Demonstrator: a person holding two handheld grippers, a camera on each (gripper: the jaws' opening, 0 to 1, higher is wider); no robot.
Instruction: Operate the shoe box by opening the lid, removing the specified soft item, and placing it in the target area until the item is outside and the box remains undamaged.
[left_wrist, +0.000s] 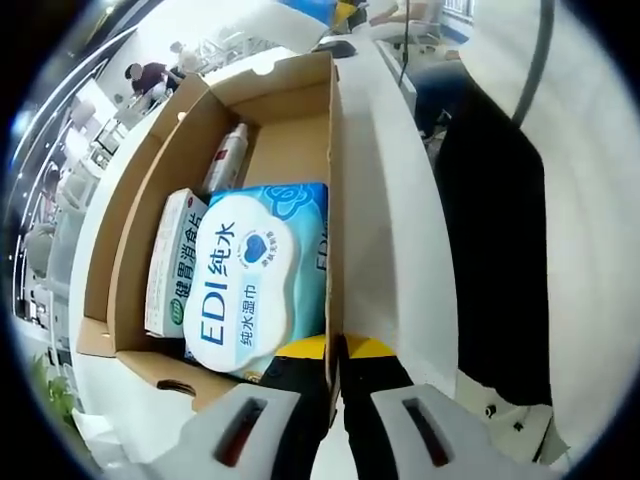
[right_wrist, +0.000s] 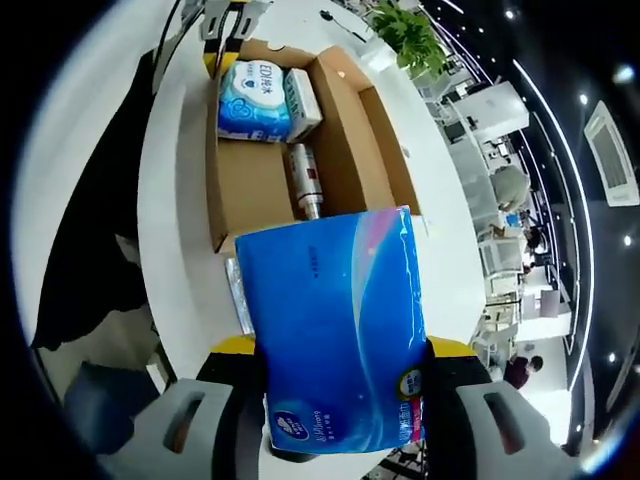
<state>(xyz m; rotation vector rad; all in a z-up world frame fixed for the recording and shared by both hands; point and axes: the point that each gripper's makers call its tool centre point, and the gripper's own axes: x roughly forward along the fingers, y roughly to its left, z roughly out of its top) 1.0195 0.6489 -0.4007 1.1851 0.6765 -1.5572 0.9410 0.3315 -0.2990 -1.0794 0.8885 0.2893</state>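
Observation:
An open brown cardboard shoe box (left_wrist: 130, 210) lies on the white table (left_wrist: 390, 200). Inside are an EDI wet-wipes pack (left_wrist: 250, 285), a green-and-white medicine box (left_wrist: 172, 262) and a white bottle (left_wrist: 226, 158). My left gripper (left_wrist: 335, 352) is shut on the box's right wall at its near end. In the right gripper view, my right gripper (right_wrist: 340, 348) is shut on a soft blue tissue pack (right_wrist: 335, 330), held above the table on the near side of the box (right_wrist: 345, 130). The left gripper (right_wrist: 228, 22) shows at the box's far end.
A dark chair or garment (left_wrist: 495, 230) stands close to the table's edge, seen also as a dark shape (right_wrist: 85, 260). A potted plant (right_wrist: 408, 32) sits beyond the box. Desks and people fill the office behind.

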